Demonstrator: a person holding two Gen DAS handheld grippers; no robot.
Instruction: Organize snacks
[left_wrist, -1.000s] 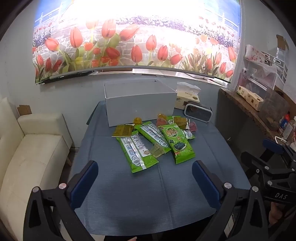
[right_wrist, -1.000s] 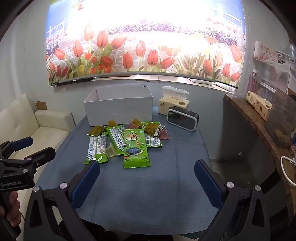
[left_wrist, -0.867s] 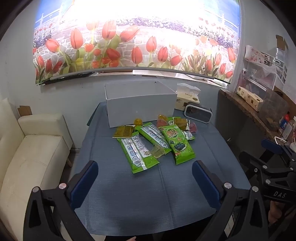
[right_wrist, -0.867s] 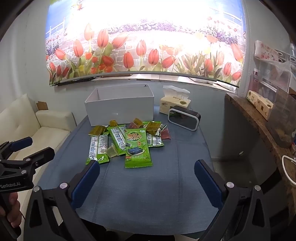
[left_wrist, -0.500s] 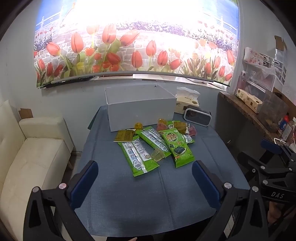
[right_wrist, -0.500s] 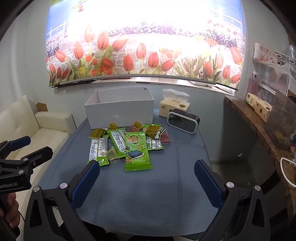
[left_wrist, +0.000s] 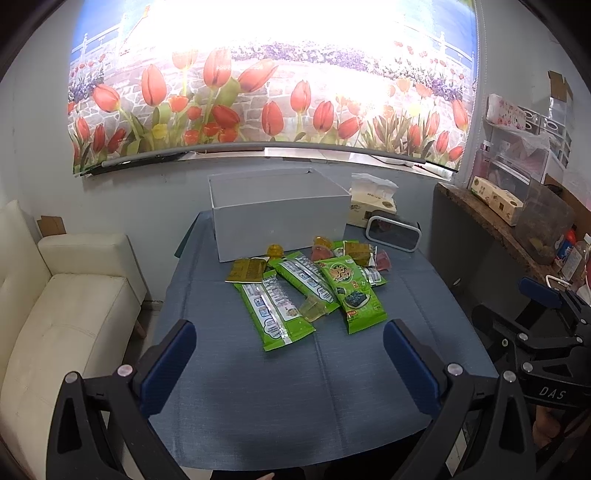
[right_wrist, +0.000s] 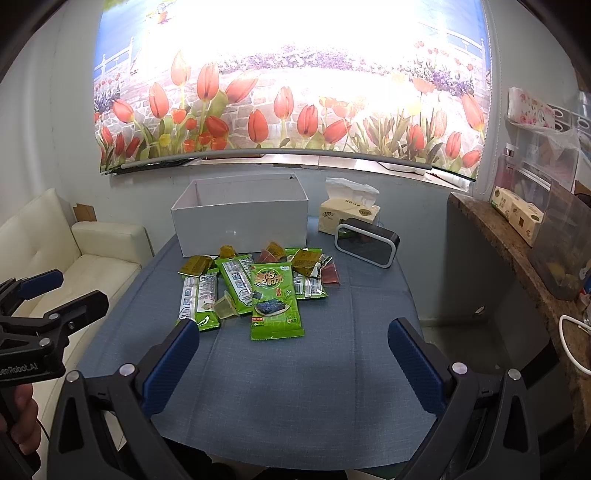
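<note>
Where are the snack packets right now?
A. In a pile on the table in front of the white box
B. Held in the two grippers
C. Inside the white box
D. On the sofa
A. The snack packets lie in a pile on the blue table, just in front of the white box; both grippers are open and hold nothing.

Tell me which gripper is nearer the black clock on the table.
Right, by a small margin. The right gripper hovers open over the near table edge, the black clock ahead to its right; the left gripper sits farther left, also open.
</note>
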